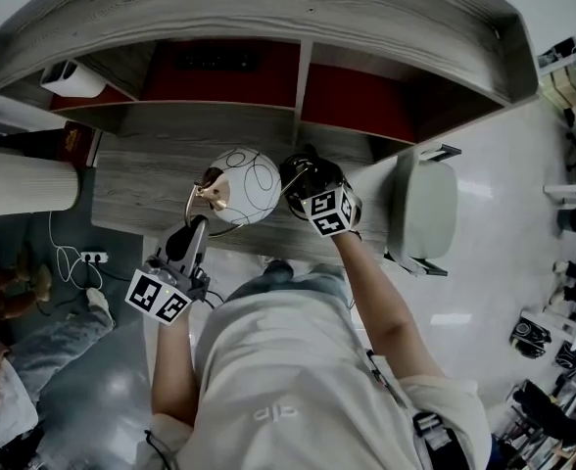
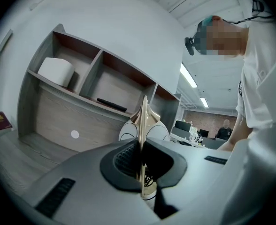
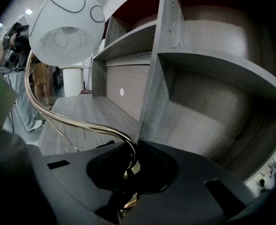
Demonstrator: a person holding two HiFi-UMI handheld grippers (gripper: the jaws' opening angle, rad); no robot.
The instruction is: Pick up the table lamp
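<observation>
The table lamp [image 1: 241, 186], a white globe shade [image 3: 65, 26] on curved brass stems [image 3: 77, 121], is over the front part of the grey wooden table [image 1: 136, 179], below the shelf unit [image 1: 268, 13] and between the two grippers. The left gripper [image 1: 198, 225] has its jaws pinched on a thin brass stem beside the shade. The right gripper [image 1: 290, 179] has its jaws clamped on the curved stem near its lower end.

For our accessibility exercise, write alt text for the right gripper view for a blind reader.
The right gripper is shut on the curved gold stem of a table lamp, which rises left to a white globe shade; a grey wooden shelf unit stands behind.
</observation>
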